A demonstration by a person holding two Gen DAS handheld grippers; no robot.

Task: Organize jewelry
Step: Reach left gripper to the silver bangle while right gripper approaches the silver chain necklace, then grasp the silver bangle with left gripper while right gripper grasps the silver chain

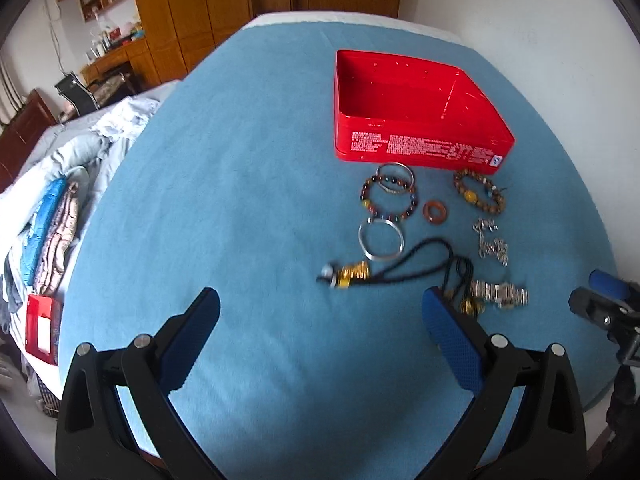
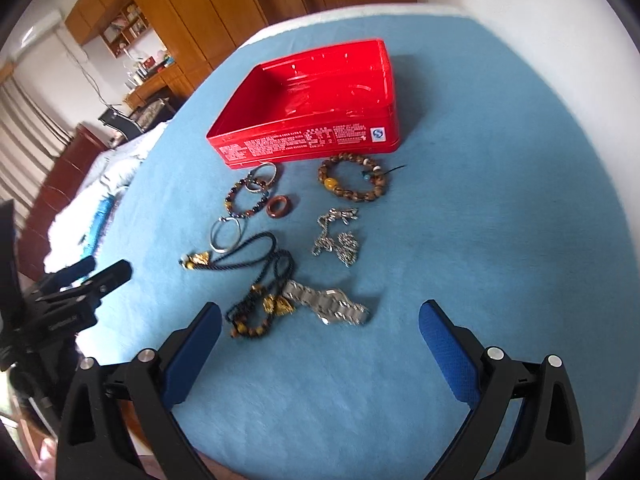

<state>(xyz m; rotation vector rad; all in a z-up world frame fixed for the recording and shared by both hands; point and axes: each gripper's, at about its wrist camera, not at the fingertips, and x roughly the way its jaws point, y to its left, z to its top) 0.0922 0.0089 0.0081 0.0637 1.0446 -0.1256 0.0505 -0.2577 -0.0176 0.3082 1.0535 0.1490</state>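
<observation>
On the blue cloth (image 1: 240, 200) we see one red box (image 1: 416, 108), open, with nothing in it. Near it we count three bead bracelets, two silver bangles (image 2: 226, 235), one brown ring (image 2: 279, 206), one silver chain (image 2: 338, 236), one watch (image 2: 332, 306) and two black cord necklaces. Our left claw (image 1: 320, 300) is wide apart, holding nothing; the necklace with the gold charm (image 1: 352, 272) lies just ahead of it. Our right claw (image 2: 320, 316) is wide apart too, with the watch right between its tips. The cords tangle, so they are hard to tell apart.
</observation>
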